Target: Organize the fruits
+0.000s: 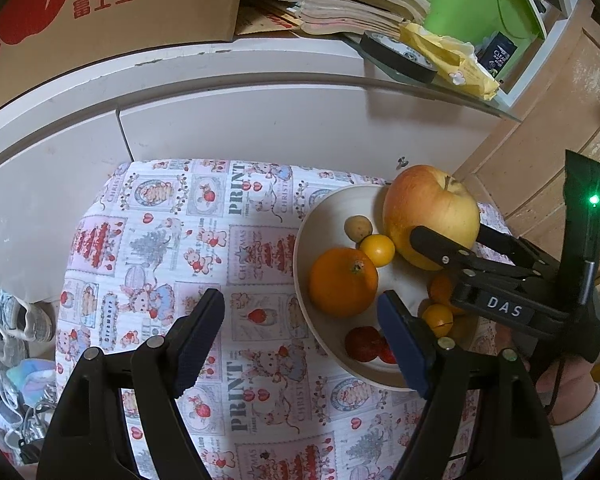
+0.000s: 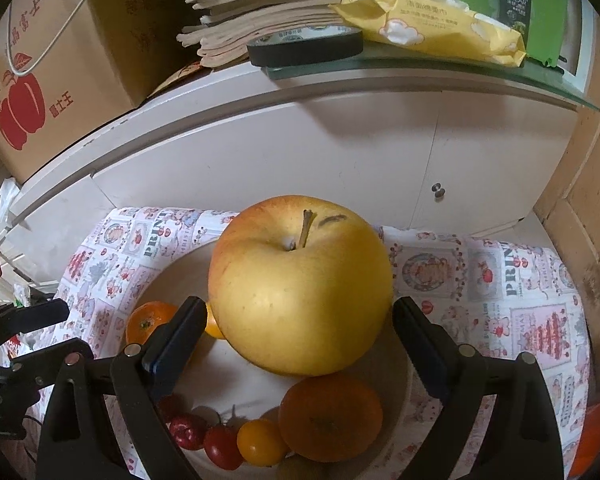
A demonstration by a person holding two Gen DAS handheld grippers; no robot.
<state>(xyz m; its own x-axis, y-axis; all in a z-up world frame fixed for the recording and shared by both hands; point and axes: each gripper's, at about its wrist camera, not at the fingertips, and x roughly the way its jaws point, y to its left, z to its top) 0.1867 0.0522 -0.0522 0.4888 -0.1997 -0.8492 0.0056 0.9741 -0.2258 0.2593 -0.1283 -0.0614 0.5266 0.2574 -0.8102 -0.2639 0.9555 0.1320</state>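
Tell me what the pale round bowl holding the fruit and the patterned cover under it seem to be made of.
The pale round bowl looks like glazed ceramic or possibly matte plastic: smooth, cream, evenly curved wall with a soft sheen; the look leaves it open. The patterned cover looks like woven or quilted fabric: fine ribbed texture, a printed strawberry and "PRINT" motif, and edges that drape softly over the surface beneath.

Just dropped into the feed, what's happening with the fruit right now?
A person is working a handheld gripper in each hand over a white bowl of fruit on a patterned cloth. The right gripper has its jaws around a big yellow apple at the far side of the bowl; whether the pads actually press on it is unclear. The left gripper hangs open, empty, above the bowl's near rim. Oranges and small tomatoes sit in the bowl.
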